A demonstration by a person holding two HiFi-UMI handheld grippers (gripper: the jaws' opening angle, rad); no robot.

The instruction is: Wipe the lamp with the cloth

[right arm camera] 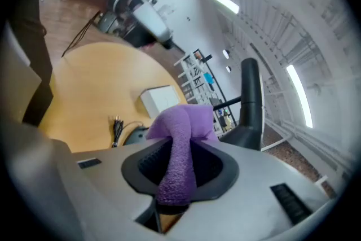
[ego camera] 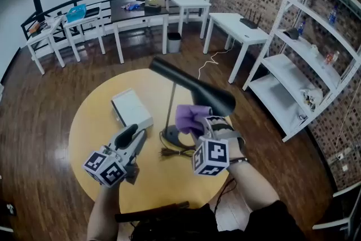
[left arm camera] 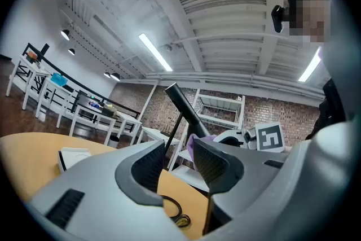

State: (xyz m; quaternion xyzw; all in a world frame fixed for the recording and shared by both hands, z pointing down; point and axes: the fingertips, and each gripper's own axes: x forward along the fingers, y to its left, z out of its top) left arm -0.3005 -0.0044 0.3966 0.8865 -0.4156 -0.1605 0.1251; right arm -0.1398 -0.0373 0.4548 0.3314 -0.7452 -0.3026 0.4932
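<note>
Found a black desk lamp (ego camera: 192, 87) standing near the middle of a round, smooth yellow tabletop (ego camera: 84, 121): flat disc base (ego camera: 172, 135), thin straight stem, and a long matte conical shade slanting from a narrow tip at 10 o'clock to a wide mouth at 4 o'clock. Saw the right gripper (ego camera: 203, 122) clamped on a purple cloth (ego camera: 190, 117), fluffy and nubbly like microfibre, pinched into a thick fold between the dark ribbed pads and bunched out past the fingertips. Placed the cloth just under the shade's wide end, at 1 o'clock from the base; could not tell whether it touched the shade. Read the left gripper (ego camera: 131, 134) with its jaws apart and nothing between them, only the lamp and brick wall beyond, held above the table at 9 o'clock from the base. Noted a flat white rectangular box (ego camera: 131, 109) with rounded corners at 10 o'clock from the base, and a black cord end (ego camera: 168, 151) lying loose on the wood at 6 o'clock, just beside the base.
</note>
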